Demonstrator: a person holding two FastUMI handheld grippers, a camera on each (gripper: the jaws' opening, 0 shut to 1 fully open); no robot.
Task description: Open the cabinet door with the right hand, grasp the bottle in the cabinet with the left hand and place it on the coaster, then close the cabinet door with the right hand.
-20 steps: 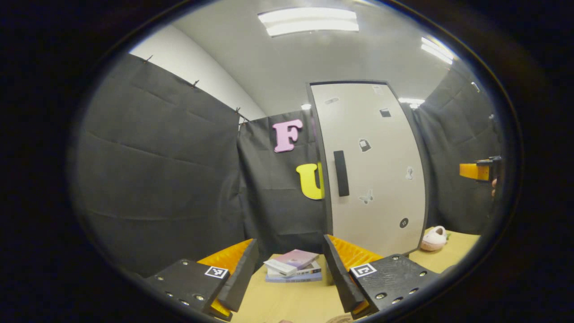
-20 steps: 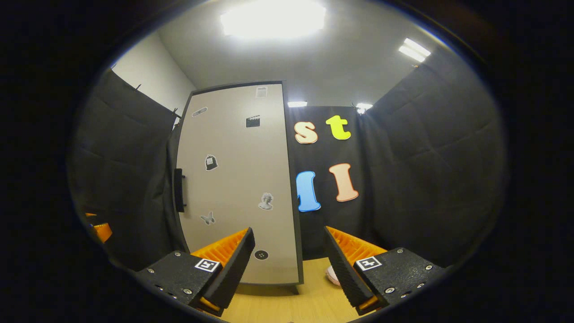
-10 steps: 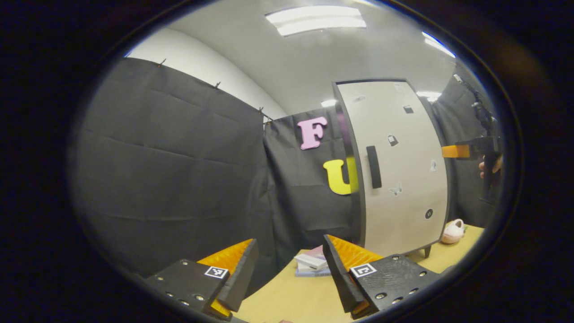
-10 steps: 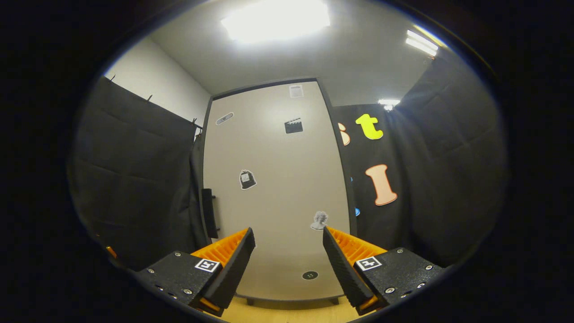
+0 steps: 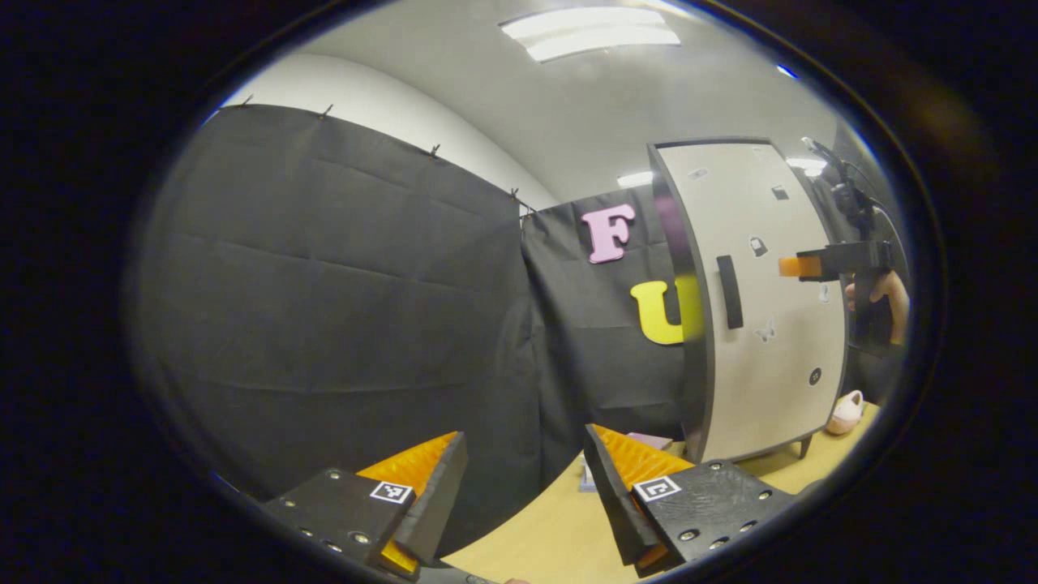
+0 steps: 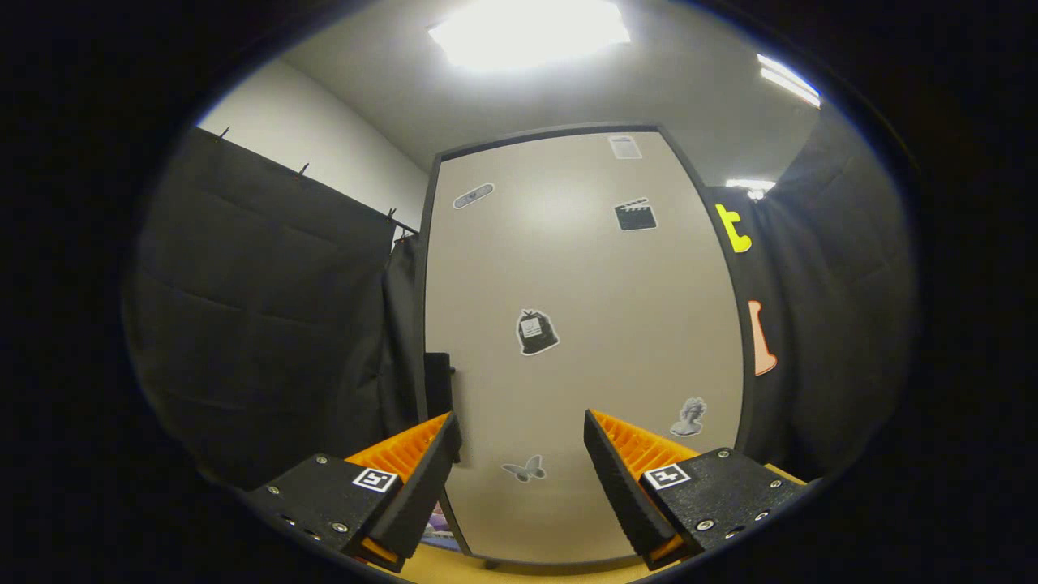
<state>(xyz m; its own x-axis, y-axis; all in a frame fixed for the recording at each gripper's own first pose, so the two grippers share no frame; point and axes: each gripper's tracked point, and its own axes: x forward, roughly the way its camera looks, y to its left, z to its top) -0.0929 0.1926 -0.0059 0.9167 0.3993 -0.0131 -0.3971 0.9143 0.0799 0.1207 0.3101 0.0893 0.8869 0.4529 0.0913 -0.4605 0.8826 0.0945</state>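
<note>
A tall cabinet with a pale door [image 6: 584, 341] stands shut on the wooden table; small stickers dot the door. Its dark vertical handle [image 6: 438, 385] sits on the door's left edge, and the handle [image 5: 729, 292] also appears in the left gripper view. My right gripper [image 6: 523, 474] is open close in front of the door, the handle just above its left finger. That same gripper [image 5: 799, 266], held by a hand, hangs before the cabinet door [image 5: 770, 300] in the left gripper view. My left gripper [image 5: 527, 495] is open over the table, left of the cabinet.
Stacked books [image 5: 641, 442] lie on the wooden table [image 5: 535, 535] left of the cabinet's foot. A small pink object [image 5: 845, 412] sits on the table at the cabinet's right. Black cloth walls close the booth all round.
My right gripper has moved closer to the cabinet door and swung left toward the handle. My left gripper has turned left, so the cabinet has slid to the right of its view.
</note>
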